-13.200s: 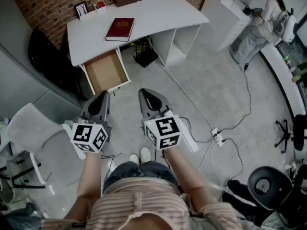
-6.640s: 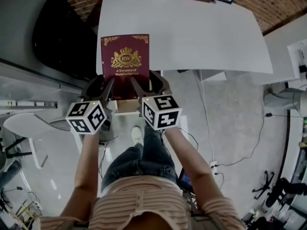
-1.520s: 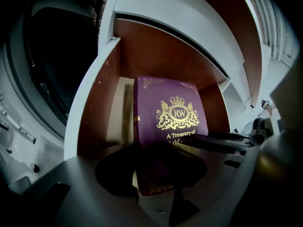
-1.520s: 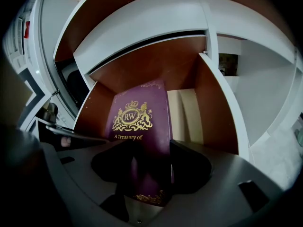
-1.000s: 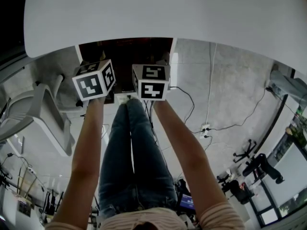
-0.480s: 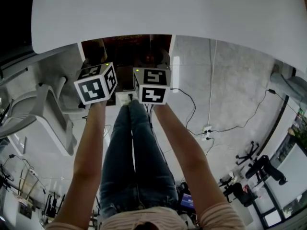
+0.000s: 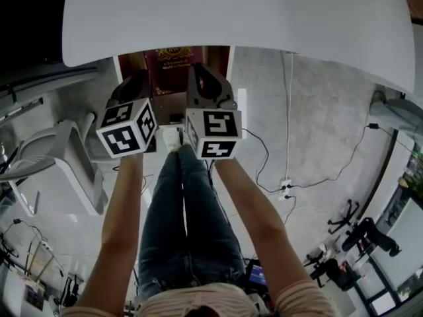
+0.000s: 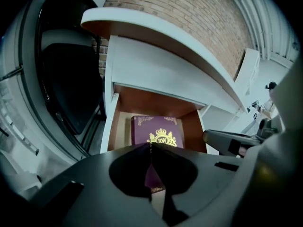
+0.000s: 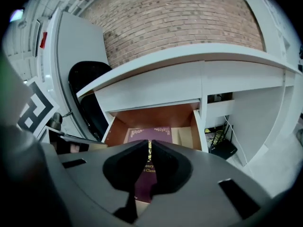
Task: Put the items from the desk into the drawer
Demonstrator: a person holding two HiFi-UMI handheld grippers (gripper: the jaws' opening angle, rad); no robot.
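The maroon book (image 7: 173, 59) with gold print lies flat in the open wooden drawer (image 7: 135, 63) under the white desk (image 7: 251, 12). Both grippers hover above the drawer's front, side by side and clear of the book. My left gripper (image 7: 137, 79) is shut with nothing in it; its jaws have just been closing. My right gripper (image 7: 201, 76) is likewise shut and empty, its jaws just closed too. In the left gripper view, the book (image 8: 156, 132) shows beyond the shut left gripper (image 8: 150, 146). The right gripper view looks over the shut right gripper (image 9: 149, 144) onto the book (image 9: 150, 134).
A white chair (image 7: 63, 160) stands at the left of my legs. A dark seat (image 8: 71, 91) sits left of the drawer. Cables and a power strip (image 7: 285, 177) lie on the floor at the right. A black wire basket (image 9: 221, 144) stands under the desk's right bay.
Both grippers have risen out of the drawer and drawn back toward me. Their jaws, wide before, are now closed. The book stays in the drawer.
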